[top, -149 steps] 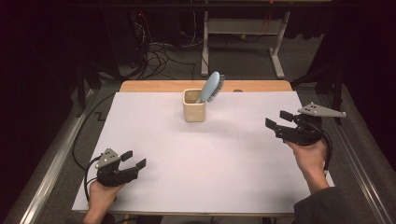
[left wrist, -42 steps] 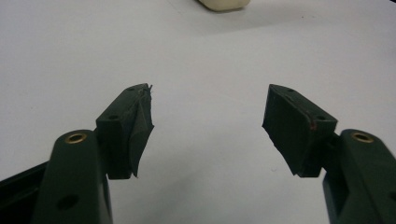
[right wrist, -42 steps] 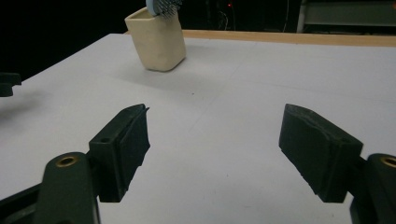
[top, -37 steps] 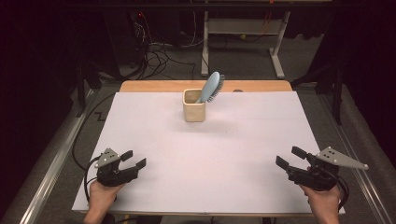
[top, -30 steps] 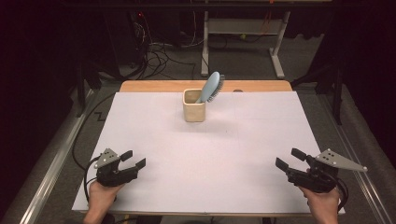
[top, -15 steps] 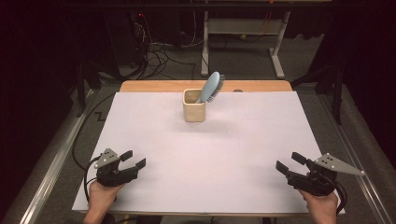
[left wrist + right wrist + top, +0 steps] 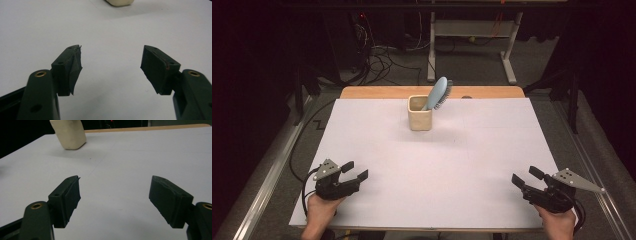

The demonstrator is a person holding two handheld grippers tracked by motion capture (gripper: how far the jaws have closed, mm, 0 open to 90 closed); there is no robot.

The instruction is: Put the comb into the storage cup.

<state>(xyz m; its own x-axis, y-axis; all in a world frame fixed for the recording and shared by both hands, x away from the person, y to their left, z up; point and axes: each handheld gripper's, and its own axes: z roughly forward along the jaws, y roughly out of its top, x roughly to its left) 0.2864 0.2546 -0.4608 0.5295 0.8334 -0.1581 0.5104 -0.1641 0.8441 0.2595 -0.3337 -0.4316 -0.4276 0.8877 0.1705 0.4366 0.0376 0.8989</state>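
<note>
Both grippers rested near the table's point(image 7: 362, 120) front corners, the left gripper point(image 7: 356, 171) and the right gripper point(image 7: 526, 177) each with jaws apart and empty. The hairbrush point(image 7: 439, 93) stood head-up in the cup point(image 7: 419, 118) at the far middle, well apart from both. A clean finish probably required level, motionless hands and no contact with the cup.

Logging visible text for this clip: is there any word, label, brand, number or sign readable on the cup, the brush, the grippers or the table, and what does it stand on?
None: no readable text.
The cream cup, blue hairbrush and white table cover are plain.
The left gripper and right gripper carry no legible marking.
</note>
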